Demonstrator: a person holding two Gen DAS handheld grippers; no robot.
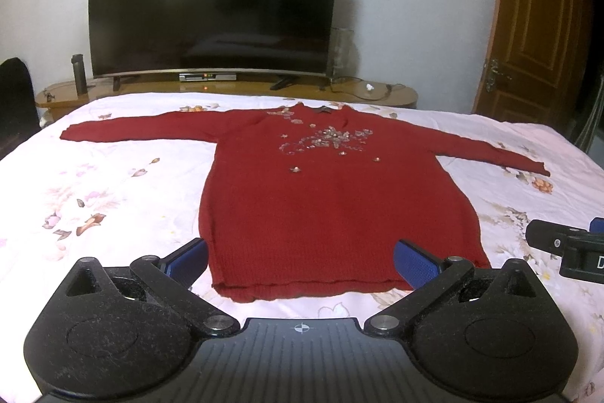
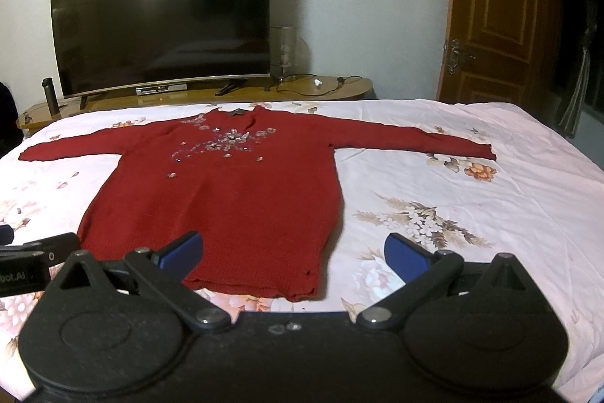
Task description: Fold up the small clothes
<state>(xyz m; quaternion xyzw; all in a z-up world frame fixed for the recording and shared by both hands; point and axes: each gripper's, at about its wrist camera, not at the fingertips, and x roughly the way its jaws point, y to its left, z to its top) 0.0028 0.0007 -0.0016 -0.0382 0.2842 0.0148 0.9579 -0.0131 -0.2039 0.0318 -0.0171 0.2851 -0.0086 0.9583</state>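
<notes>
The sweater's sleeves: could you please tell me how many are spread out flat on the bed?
2. One sleeve of the red sweater stretches out left, the other sleeve stretches out right, both flat on the floral bedsheet. Neither is folded or hidden.

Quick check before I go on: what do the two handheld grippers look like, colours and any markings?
Both match: matte black bodies with two round housings, black linkage arms on silver pivot bolts, and blue textured pads on the fingers. The left gripper has a ribbed centre plate with a small crosshair mark. The right gripper shows two small screws at centre. White lettering, partly cut off, sits on each body's side. No hands or sleeves show.
</notes>
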